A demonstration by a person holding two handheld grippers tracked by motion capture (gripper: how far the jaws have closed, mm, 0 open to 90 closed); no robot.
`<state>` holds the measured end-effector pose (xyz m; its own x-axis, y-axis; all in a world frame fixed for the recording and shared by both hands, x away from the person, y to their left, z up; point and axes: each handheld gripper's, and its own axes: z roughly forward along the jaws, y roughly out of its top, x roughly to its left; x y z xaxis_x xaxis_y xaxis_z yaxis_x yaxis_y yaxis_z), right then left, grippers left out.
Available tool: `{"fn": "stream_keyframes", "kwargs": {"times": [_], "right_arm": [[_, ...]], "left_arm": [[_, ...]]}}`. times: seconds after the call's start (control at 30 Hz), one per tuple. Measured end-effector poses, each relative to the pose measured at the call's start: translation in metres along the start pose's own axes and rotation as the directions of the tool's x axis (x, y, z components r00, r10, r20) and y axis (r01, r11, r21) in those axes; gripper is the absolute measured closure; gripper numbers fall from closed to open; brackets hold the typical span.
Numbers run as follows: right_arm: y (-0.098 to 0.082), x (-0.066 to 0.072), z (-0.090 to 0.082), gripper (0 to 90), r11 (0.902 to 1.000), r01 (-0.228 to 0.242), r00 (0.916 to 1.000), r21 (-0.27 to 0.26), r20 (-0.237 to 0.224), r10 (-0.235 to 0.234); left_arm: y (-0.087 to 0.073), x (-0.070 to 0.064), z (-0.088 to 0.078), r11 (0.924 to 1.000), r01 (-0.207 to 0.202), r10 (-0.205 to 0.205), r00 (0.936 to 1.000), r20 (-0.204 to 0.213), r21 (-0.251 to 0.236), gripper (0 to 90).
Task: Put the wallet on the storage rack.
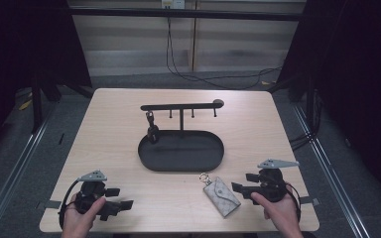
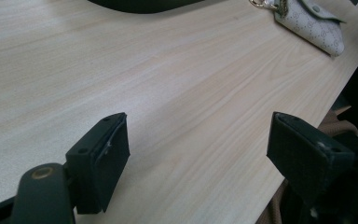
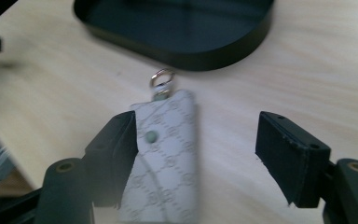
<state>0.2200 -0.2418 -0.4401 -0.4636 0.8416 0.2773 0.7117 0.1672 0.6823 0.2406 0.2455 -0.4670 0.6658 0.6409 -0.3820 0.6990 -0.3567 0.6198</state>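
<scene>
A grey patterned key pouch (image 1: pixel 222 196) with a metal ring (image 1: pixel 206 177) lies flat on the wooden table, front right. My right gripper (image 1: pixel 244 182) sits just right of it. In the right gripper view the pouch (image 3: pixel 168 158) lies between the jaws of that gripper (image 3: pixel 196 158), its edge against the left pad (image 3: pixel 114 154) and a clear gap to the right pad, so the gripper is open. My left gripper (image 1: pixel 119 198) rests low at the front left, open, with bare table between its jaws (image 2: pixel 200 154). The pouch (image 2: pixel 314 25) lies far off in the left gripper view.
A black oval tray (image 1: pixel 188 151) stands mid-table with a hook rack (image 1: pixel 181 106) rising from it. A small black fob (image 1: pixel 152 130) hangs from the left hook. The tray's rim (image 3: pixel 182 28) lies just beyond the pouch's ring (image 3: pixel 161 78). The table's front edge is near both hands.
</scene>
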Motion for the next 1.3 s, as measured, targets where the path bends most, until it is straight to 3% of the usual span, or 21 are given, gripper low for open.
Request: {"fn": "stream_keyframes", "kwargs": {"times": [0.03, 0.07, 0.13, 0.2, 0.23, 0.37, 0.4, 0.43, 0.5, 0.53, 0.57, 0.6, 0.83, 0.87, 0.93, 0.97, 1.0, 1.03, 1.3], "right_arm": [[0.000, 0.000, 0.000, 29.4, 1.0000, 0.000, 1.0000, 0.000, 0.000, 0.000], [0.006, 0.003, 0.002, 29.4, 0.9986, -0.001, 0.9992, 0.052, -0.040, 0.003], [0.010, 0.007, 0.004, 29.4, 0.9963, 0.014, 0.9991, 0.085, -0.041, -0.011], [0.012, 0.009, 0.005, 29.5, 0.9944, 0.010, 0.9989, 0.105, -0.046, -0.006], [0.016, 0.011, 0.007, 29.2, 0.9877, 0.029, 0.9985, 0.154, -0.051, -0.021], [0.024, 0.017, 0.016, 27.2, 0.9677, 0.062, 0.9962, 0.244, -0.075, -0.045], [0.024, 0.017, 0.016, 27.2, 0.9677, 0.062, 0.9962, 0.244, -0.075, -0.045], [0.028, 0.024, 0.024, 24.8, 0.9519, 0.098, 0.9935, 0.290, -0.084, -0.077], [0.030, 0.028, 0.030, 23.6, 0.9398, 0.114, 0.9919, 0.322, -0.089, -0.090], [0.032, 0.030, 0.034, 22.7, 0.9321, 0.116, 0.9919, 0.343, -0.089, -0.091], [0.032, 0.030, 0.034, 22.7, 0.9321, 0.116, 0.9919, 0.343, -0.089, -0.091], [0.034, 0.032, 0.043, 20.0, 0.9147, 0.116, 0.9921, 0.387, -0.090, -0.088], [0.044, 0.029, 0.059, 17.8, 0.8602, 0.119, 0.9921, 0.496, -0.095, -0.082], [0.044, 0.029, 0.059, 17.8, 0.8602, 0.119, 0.9921, 0.496, -0.095, -0.082], [0.047, 0.029, 0.064, 20.0, 0.8404, 0.115, 0.9934, 0.530, -0.069, -0.092], [0.048, 0.029, 0.065, 21.6, 0.8353, 0.112, 0.9937, 0.538, -0.063, -0.092], [0.047, 0.031, 0.069, 22.0, 0.8214, 0.111, 0.9937, 0.559, -0.055, -0.098], [0.047, 0.032, 0.071, 22.0, 0.8137, 0.113, 0.9936, 0.570, -0.056, -0.098], [0.039, 0.035, 0.084, 22.6, 0.7839, 0.094, 0.9951, 0.614, -0.034, -0.093]], "left_arm": [[0.000, 0.000, 0.000, 1.0000, 0.000, 0.000, 1.0000, 0.000, 0.000, 20.7], [-0.002, -0.001, 0.002, 1.0000, -0.004, 0.004, 0.9999, -0.011, 0.001, 20.7], [-0.003, -0.005, 0.003, 0.9987, -0.051, 0.051, 0.9987, -0.008, -0.006, 20.7], [-0.002, -0.005, 0.004, 0.9986, -0.052, 0.052, 0.9986, -0.003, 0.002, 20.7], [-0.002, -0.005, 0.004, 0.9986, -0.052, 0.052, 0.9986, 0.005, 0.003, 20.7], [-0.002, -0.003, 0.005, 0.9978, -0.065, 0.065, 0.9978, 0.011, 0.013, 20.7], [-0.002, -0.003, 0.005, 0.9978, -0.065, 0.065, 0.9978, 0.011, 0.013, 20.7], [-0.002, -0.002, 0.007, 0.9981, -0.060, 0.060, 0.9981, 0.012, 0.014, 20.7], [-0.002, -0.001, 0.009, 0.9980, -0.059, 0.059, 0.9982, 0.009, 0.023, 20.7], [-0.002, -0.001, 0.009, 0.9980, -0.059, 0.059, 0.9982, 0.009, 0.023, 20.7], [-0.002, -0.001, 0.010, 0.9974, -0.066, 0.065, 0.9978, 0.011, 0.028, 20.7], [-0.001, -0.001, 0.010, 0.9967, -0.075, 0.074, 0.9972, 0.013, 0.031, 20.7], [0.000, 0.000, 0.010, 0.9962, -0.077, 0.076, 0.9971, 0.003, 0.041, 20.7], [0.000, 0.000, 0.010, 0.9962, -0.077, 0.076, 0.9971, 0.003, 0.041, 20.7], [-0.001, -0.002, 0.009, 0.9962, -0.078, 0.078, 0.9969, 0.004, 0.039, 20.7], [-0.001, -0.002, 0.009, 0.9959, -0.081, 0.080, 0.9967, 0.010, 0.041, 20.7], [-0.001, -0.002, 0.008, 0.9959, -0.082, 0.081, 0.9966, 0.011, 0.039, 20.7], [0.000, -0.002, 0.007, 0.9946, -0.096, 0.096, 0.9954, 0.004, 0.041, 20.7], [-0.001, -0.002, 0.007, 0.9951, -0.090, 0.090, 0.9959, 0.001, 0.040, 20.7]]}}
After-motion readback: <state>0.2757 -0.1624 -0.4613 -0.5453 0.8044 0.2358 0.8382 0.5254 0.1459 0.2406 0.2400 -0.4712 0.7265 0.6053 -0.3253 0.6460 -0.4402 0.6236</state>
